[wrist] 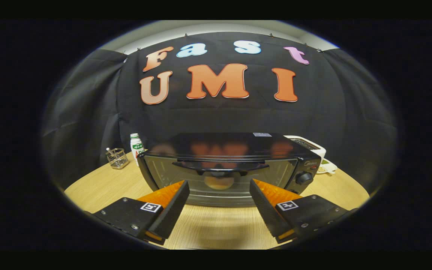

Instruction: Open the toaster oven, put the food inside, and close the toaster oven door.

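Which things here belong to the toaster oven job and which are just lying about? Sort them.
Job: toaster oven, door shut, with its door handle; food seen behind the glass; gripper, open, fingers just short of the door.

Lying about: bottle, wire basket, white appliance, all on the wooden table.

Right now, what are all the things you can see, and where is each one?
toaster oven: one, black with a glass door, shut, on the table just ahead of the fingers
door handle: one, black, across the top of the door
food: one, round and light brown, seen through the glass
knob: one, black, at the oven's right end
bottle: one, white with a green cap, left of the oven
wire basket: one, metal, left of the bottle
white appliance: one, behind the oven's right end
table: one, light wood
gripper: one, open, fingers apart, holding nothing
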### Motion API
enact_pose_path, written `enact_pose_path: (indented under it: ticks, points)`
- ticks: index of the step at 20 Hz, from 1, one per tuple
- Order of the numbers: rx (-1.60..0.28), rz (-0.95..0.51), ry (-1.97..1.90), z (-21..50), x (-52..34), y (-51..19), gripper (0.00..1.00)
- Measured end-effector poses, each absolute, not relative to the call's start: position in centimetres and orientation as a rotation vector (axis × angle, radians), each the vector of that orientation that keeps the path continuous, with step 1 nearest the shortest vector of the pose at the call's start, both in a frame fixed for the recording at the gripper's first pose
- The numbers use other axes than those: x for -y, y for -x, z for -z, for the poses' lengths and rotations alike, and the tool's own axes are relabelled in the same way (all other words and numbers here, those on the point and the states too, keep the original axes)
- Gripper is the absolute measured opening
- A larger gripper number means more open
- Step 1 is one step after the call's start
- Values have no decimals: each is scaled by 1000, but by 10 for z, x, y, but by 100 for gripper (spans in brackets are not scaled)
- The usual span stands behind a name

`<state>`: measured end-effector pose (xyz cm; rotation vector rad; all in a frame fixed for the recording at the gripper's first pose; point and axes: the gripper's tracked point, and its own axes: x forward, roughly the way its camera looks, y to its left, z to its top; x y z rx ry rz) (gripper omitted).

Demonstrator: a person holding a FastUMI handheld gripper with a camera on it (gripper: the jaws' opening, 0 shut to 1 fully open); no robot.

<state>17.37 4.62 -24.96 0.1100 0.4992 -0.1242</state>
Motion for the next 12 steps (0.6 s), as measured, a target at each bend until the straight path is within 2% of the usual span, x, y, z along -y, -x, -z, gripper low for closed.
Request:
enact_pose_path:
  ticks: [5, 12]
  points:
    - [-477, 111, -169, 231, -47, -164, 99]
    - [-286, 99, -115, 128, -21, -110, 99]
